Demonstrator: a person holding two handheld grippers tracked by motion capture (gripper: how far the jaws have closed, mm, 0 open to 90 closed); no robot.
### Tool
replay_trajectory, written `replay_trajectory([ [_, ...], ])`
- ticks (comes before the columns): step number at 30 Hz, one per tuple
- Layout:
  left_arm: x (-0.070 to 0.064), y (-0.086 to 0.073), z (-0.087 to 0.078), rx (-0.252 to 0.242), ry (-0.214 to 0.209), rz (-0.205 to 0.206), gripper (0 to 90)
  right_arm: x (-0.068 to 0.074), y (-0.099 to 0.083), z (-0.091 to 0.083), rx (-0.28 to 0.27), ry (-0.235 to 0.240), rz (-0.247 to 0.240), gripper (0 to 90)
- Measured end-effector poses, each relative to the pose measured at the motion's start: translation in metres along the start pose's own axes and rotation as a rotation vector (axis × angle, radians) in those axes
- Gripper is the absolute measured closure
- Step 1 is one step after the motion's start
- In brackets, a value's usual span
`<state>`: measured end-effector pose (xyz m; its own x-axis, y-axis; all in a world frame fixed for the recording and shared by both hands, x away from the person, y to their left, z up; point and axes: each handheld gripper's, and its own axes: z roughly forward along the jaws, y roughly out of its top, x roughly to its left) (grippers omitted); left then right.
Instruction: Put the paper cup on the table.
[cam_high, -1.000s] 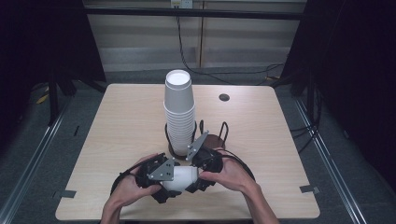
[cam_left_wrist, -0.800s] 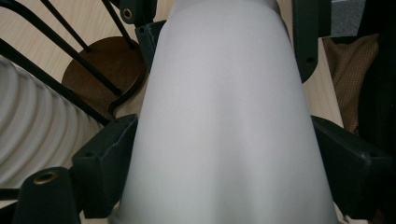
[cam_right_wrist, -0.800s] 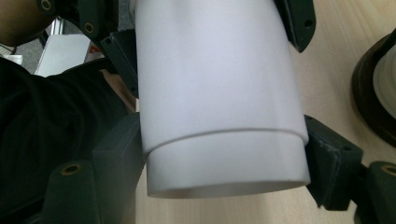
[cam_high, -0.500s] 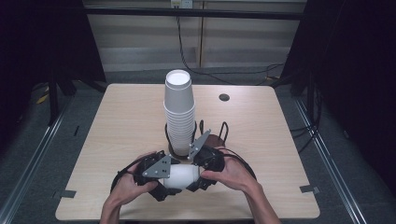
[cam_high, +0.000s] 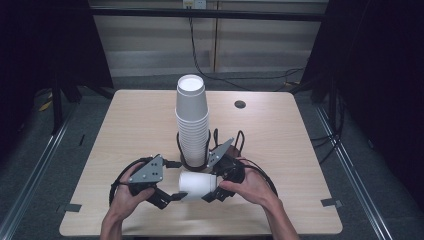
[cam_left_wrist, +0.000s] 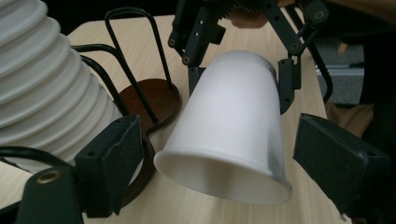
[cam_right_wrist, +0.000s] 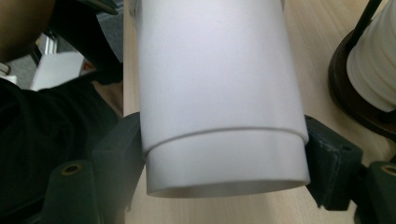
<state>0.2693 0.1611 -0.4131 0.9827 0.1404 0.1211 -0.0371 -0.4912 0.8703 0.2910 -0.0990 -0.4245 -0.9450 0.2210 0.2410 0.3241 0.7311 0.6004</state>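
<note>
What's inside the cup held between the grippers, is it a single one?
In the right gripper view the held cup has a second rim stepping out of it, so another cup sits nested inside. Its hollow looks empty near the mouth; deeper in is hidden.

Bright even tabletop, dark surroundings, soft close-ups.
</note>
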Motion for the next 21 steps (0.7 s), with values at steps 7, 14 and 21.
replay_trajectory([
  [7, -0.001, -0.009, 0.003, -0.015, 0.026, -0.058, 15.6, -0.006, -0.012, 0.003, -0.080, -0.011, 0.039, 23.7],
  [14, -0.002, -0.019, 0.004, -0.068, 0.042, -0.117, 15.6, -0.009, -0.023, 0.001, -0.150, -0.028, 0.065, 23.7],
  [21, -0.003, -0.026, 0.008, -0.092, 0.056, -0.152, 15.6, -0.006, -0.029, 0.000, -0.231, -0.047, 0.056, 23.6],
])
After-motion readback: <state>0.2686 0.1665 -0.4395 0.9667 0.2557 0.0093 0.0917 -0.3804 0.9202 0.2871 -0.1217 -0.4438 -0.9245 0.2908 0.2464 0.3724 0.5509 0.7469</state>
